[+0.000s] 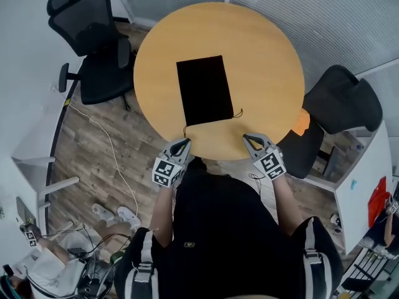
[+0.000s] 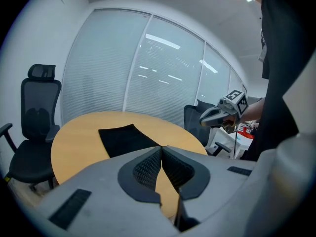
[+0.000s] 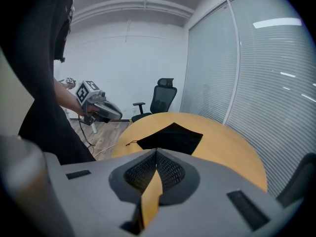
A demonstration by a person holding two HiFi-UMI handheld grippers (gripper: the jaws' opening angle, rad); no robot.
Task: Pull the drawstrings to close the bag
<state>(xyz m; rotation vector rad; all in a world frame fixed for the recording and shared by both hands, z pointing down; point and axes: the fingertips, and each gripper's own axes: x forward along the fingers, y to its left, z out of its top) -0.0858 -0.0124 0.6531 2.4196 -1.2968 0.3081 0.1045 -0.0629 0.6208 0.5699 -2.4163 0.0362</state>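
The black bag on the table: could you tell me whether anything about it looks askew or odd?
Nothing stands out. The black bag lies flat on the table, slightly turned, with its drawstrings trailing loose at both near corners.

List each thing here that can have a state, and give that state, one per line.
bag, lying flat on the table, near end not gathered.
drawstrings, slack, loose at the bag's near corners, ungripped.
left tongs, shut, empty, at the table's near edge.
right tongs, shut, empty, at the table's near edge.
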